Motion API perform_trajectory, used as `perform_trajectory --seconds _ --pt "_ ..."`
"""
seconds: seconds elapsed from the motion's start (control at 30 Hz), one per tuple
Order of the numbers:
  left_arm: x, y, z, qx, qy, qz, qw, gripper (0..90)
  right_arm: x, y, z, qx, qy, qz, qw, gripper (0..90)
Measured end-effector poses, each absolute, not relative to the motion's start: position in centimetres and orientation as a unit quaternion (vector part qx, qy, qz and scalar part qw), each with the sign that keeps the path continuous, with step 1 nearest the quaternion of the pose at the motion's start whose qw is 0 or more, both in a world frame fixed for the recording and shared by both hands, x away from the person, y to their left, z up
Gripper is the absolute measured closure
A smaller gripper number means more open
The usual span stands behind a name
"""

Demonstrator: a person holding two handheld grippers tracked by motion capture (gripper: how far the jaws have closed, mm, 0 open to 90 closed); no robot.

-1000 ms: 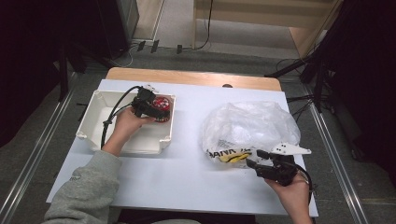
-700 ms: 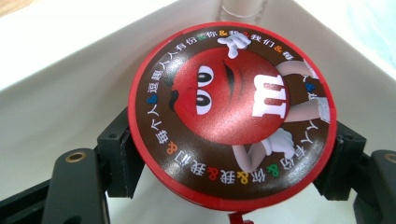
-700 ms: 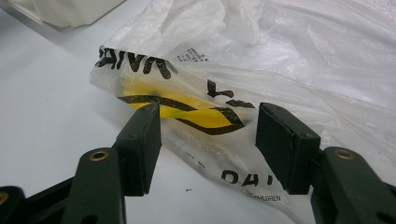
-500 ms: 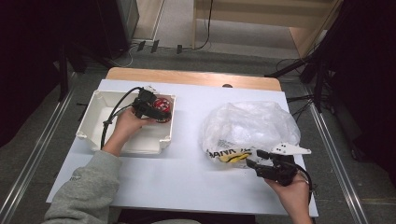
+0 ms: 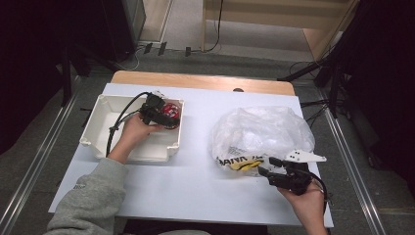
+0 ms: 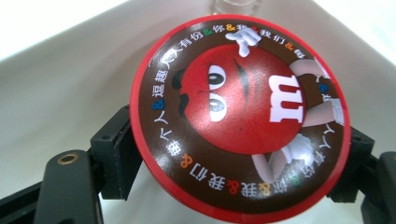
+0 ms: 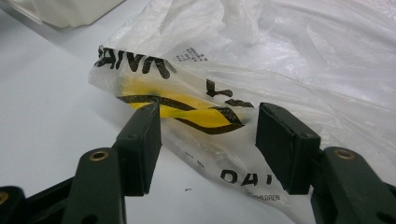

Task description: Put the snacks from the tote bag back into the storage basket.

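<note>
The left gripper (image 5: pixel 164 113) holds a round red candy tin (image 6: pixel 239 119) by its rim, one jaw on each side, over the far right corner of the white tub (image 5: pixel 98 128) on the counter (image 5: pixel 195 176). The right gripper (image 5: pixel 266 166) sits at the near edge of the clear plastic bag (image 5: pixel 262 132), jaws spread wide with a printed fold of the bag lying between them and nothing pinched. The main risk, as I judge it, is with the tin: the jaws meet only a thin curved edge, so any tilt or slackening could let it slide out and drop into the tub, or clip the tub's wall if it is carried out low. On the other side, the bag is limp and slippery; closing on a single thin layer could let the film slip free, or drag the whole bag across the counter rather than open it. The left gripper view shows the tin's printed lid and how the jaws sit against its rim, which the high view gives as a small red spot beside the hand. The right gripper view shows the yellow and black print (image 7: pixel 187 109) and the open gap between the jaws, while the high view alone shows how far apart the tub and bag lie.
</note>
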State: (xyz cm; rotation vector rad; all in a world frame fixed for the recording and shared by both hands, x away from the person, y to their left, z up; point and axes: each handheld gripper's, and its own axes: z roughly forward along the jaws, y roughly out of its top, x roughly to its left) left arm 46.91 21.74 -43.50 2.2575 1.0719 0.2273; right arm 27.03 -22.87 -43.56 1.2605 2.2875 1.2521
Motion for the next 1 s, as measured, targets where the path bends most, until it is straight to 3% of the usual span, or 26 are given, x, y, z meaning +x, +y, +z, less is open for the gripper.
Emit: perform_trajectory --seconds 0.47,0.7,1.0 --pt "46.82 21.79 -43.32 0.861 0.403 0.071 0.302 21.2 27.04 -22.90 -43.57 0.432 0.784 0.429 0.122 42.0" --pt "46.88 21.91 -43.17 0.857 0.406 0.049 0.314 14.8 27.05 -22.89 -43.55 0.431 0.785 0.428 0.121 42.0" --pt "46.67 22.18 -42.67 0.860 0.399 0.046 0.315 13.2 27.07 -22.88 -43.52 0.430 0.786 0.427 0.121 42.0"
